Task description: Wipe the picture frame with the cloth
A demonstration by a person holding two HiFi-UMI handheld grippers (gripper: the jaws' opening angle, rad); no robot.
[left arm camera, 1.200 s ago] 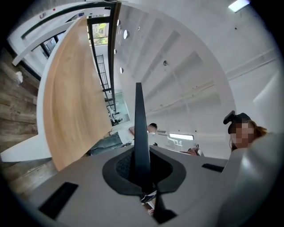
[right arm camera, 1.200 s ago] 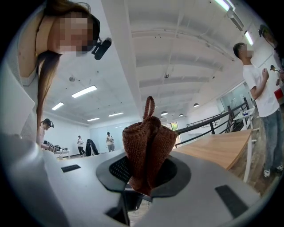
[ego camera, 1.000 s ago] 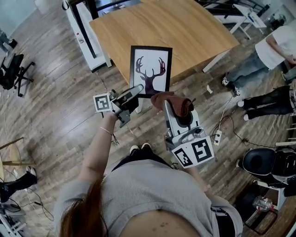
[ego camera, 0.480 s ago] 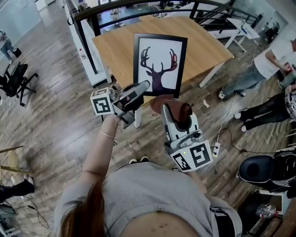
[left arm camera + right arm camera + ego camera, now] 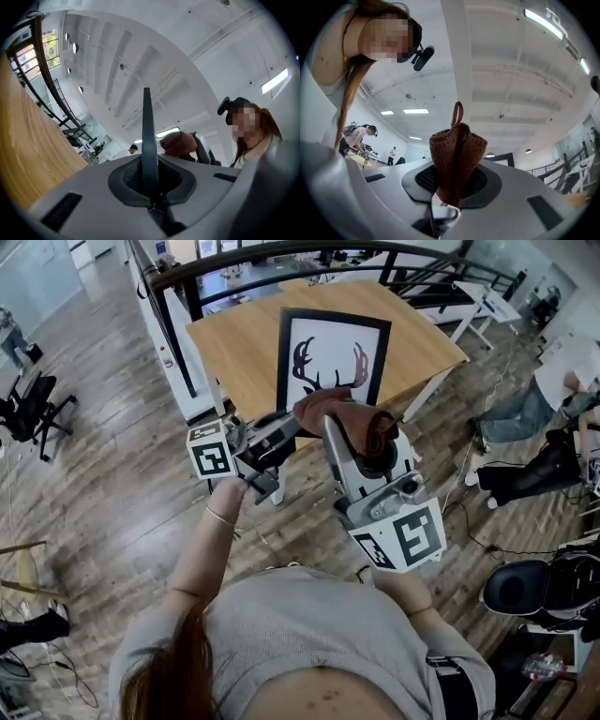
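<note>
L gripper [image 5: 289,425] is clenched on the bottom edge of the picture frame [image 5: 333,348], holding it upright in the air w/ the wooden table [image 5: 239,343] behind & below. In the L gripper view the frame shows edge-on, thin dark rim right betw. the pads. Front face w/ the antler print is turned to the person. Further right, the cloth [image 5: 361,418], a rust-brown knit bunched into a wad, sticks out of the R gripper [image 5: 339,432], whose jaws are pinched on it. Cloth sits in front of the frame's lower part; can't tell if it's touching.

Step in hand, as I judge it: get the cloth onto the front face & start wiping. To do it well:
- Keep the L grip firm. It pinches one edge only, so the frame can pivot when pushed.
- Press lightly, square to the face, stroking toward the held edge, not away.
- Lead w/ the cloth wad, not the hard jaw tips, or the face may scratch.
- Overlap strokes across, then go round the black border.

Count: 2 grippers, 1 frame, 1 cloth, 1 table.
</note>
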